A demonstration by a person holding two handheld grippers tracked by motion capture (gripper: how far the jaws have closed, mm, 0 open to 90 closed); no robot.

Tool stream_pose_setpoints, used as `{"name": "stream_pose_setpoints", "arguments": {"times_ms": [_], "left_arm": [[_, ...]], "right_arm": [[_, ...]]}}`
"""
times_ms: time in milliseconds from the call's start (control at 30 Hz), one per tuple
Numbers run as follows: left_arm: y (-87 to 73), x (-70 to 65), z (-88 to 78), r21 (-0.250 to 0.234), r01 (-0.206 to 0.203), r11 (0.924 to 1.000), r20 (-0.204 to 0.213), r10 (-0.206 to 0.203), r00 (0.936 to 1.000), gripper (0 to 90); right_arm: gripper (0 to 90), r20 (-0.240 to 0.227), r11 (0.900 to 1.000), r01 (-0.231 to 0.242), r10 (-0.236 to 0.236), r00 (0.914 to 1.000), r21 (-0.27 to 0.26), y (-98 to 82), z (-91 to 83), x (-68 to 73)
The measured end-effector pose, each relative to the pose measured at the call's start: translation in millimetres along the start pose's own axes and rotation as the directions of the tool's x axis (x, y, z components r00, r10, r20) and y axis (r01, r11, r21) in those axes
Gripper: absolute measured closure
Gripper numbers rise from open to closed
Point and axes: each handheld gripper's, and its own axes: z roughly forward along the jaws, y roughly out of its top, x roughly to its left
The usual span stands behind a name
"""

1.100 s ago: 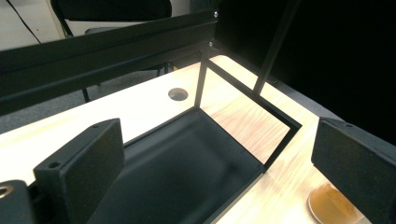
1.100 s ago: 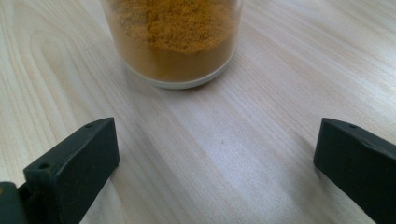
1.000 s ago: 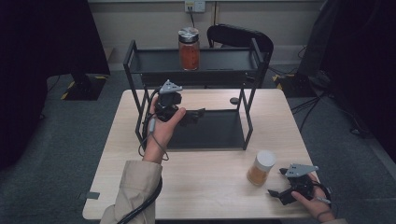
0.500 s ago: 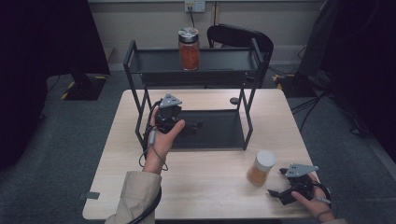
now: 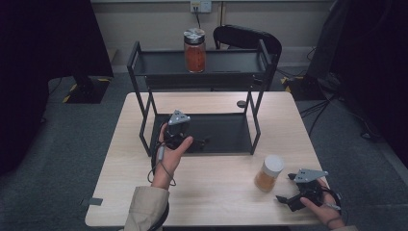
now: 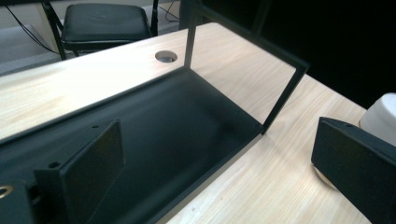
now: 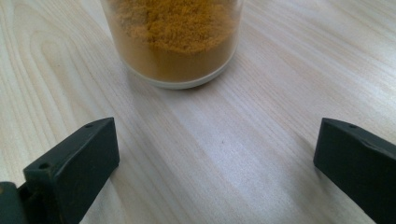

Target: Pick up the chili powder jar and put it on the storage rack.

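A jar of yellow powder with a white lid (image 5: 268, 173) stands on the table at the near right. My right gripper (image 5: 285, 188) lies just right of it, open, jaws pointing at the jar (image 7: 173, 42) with bare wood between them; in the right gripper view the gripper (image 7: 217, 163) holds nothing. A jar of red contents with a silver lid (image 5: 194, 50) stands on the top shelf of the black rack (image 5: 144, 65). My left gripper (image 5: 202, 143) is open and empty at the front of the rack's lower shelf (image 6: 187, 126), its jaws (image 6: 224, 172) wide apart.
The rack stands across the back half of the wooden table (image 5: 120, 178). A cable hole (image 6: 166, 56) sits behind it. A black chair (image 6: 102, 21) stands beyond the far edge. The white lid (image 6: 383, 116) shows past my left gripper's right jaw.
My left gripper has drawn back and down from the rack's left side toward the front of the lower shelf. The right gripper and both jars have stayed put.
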Motion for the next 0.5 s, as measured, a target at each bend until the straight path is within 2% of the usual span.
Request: {"name": "stream_pose_setpoints", "arguments": {"times_ms": [333, 500], "left_arm": [[-23.9, 3.3, 9.8, 0.027, 0.024, 0.9993, 0.005, -0.024, 0.9997, 2.0], [-34.4, 3.2, 13.4, 0.04, 0.039, 0.9985, -0.006, -0.038, 0.9992, 2.0]], "right_arm": [[0.0, 0.0, 1.0, 0.0, 0.0, 1.0, 0.0, 0.0, 0.0, 0.0], [0.0, 0.0, 1.0, 0.0, 0.0, 1.0, 0.0, 0.0, 0.0, 0.0]]}}
